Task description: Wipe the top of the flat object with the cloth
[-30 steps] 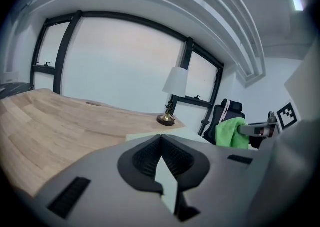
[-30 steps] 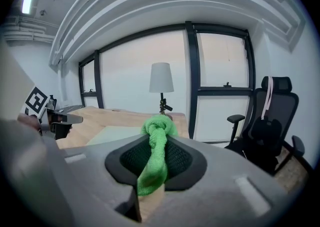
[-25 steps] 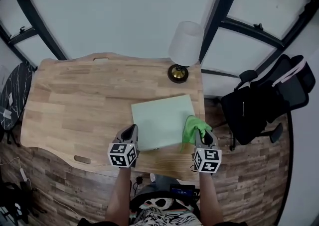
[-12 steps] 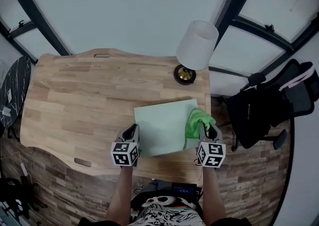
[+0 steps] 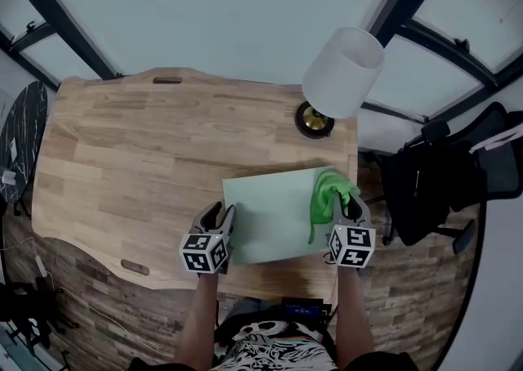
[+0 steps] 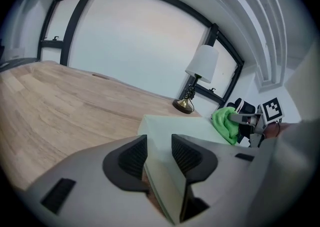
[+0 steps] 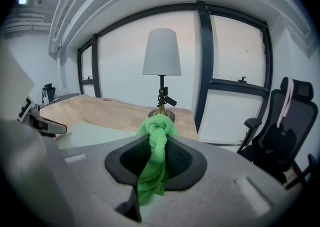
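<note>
The flat object point(image 5: 274, 214), a pale green sheet, lies on the wooden table point(image 5: 122, 165) on your side of the lamp point(image 5: 343, 73). Its far right corner is close to the lamp's brass foot.

Your left gripper point(image 6: 159, 153) stands at the corner of the sheet that is farthest from the lamp, the near left one. Its jaws are clamped on the edge of the sheet, and this edge passes between the two ribbed pads point(image 6: 131, 157).

Your right gripper point(image 7: 157, 153) is at the right edge of the sheet, straight on your side of the lamp's foot. Its jaws are clenched on the green cloth point(image 7: 156, 156). One strip of the cloth hangs down between the pads, and a rounded bunch comes out above them. In the head view this bunch lies over the right part of the sheet, between the lamp's foot and the gripper. Whether the cloth presses on the sheet there, I cannot tell.

A black office chair point(image 7: 285, 131) stands on the floor to the right of the lamp, off the table.
</note>
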The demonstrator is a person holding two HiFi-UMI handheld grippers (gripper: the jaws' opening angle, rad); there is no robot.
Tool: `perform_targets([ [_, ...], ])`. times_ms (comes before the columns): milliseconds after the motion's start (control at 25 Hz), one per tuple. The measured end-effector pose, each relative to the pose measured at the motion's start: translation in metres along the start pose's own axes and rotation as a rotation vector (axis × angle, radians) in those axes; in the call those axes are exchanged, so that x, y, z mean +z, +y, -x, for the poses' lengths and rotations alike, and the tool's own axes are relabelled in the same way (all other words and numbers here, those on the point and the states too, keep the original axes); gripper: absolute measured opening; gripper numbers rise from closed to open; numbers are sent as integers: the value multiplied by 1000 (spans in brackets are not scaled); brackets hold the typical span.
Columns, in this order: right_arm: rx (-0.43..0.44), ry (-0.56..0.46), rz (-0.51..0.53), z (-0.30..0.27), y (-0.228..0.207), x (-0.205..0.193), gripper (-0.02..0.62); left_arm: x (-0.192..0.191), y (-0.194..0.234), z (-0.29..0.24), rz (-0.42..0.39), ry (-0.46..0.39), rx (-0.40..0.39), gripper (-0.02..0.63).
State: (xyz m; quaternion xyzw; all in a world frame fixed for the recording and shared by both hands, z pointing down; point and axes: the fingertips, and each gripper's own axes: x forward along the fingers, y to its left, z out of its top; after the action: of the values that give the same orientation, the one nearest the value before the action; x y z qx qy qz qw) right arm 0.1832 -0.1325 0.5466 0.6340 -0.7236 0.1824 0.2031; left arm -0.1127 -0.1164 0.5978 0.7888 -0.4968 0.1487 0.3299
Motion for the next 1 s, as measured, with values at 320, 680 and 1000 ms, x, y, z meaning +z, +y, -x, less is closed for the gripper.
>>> perform_targets([
  [320, 33, 18, 52, -34, 2, 8, 75, -4, 5, -2, 79, 2, -12, 175],
  [680, 103, 119, 91, -61, 10, -13, 75, -7, 2, -7, 189, 15, -67, 132],
  [1000, 94, 144, 74, -63, 12, -15, 74, -9, 2, -8, 161, 23, -52, 132],
])
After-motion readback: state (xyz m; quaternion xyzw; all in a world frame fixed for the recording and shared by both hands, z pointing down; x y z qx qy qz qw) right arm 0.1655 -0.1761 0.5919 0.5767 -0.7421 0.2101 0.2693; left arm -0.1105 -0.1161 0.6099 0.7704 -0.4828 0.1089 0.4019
